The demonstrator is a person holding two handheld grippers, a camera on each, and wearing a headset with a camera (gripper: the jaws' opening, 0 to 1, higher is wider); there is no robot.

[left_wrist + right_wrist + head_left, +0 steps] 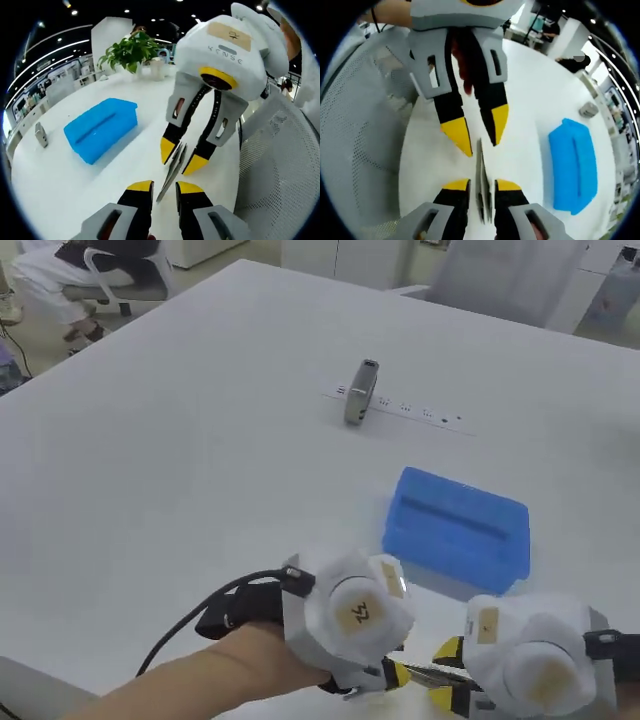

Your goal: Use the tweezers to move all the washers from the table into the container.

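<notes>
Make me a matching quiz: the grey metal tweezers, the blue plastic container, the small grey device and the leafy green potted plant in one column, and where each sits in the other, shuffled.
1. grey metal tweezers
2. blue plastic container
3. small grey device
4. leafy green potted plant

A. beside a row of sockets
B. between two pairs of yellow-tipped jaws
C. at the table's far end
D. flat on the white table, nearest the jaws

Pairs: 1-B, 2-D, 3-A, 4-C

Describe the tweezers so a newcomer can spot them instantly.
Start at the white table and its blue container; nearer the person, the left gripper and right gripper face tip to tip. The tweezers are the thin silver strip between them, gripped in the right gripper's jaws: the only slim metal thing among yellow-tipped jaws.
</notes>
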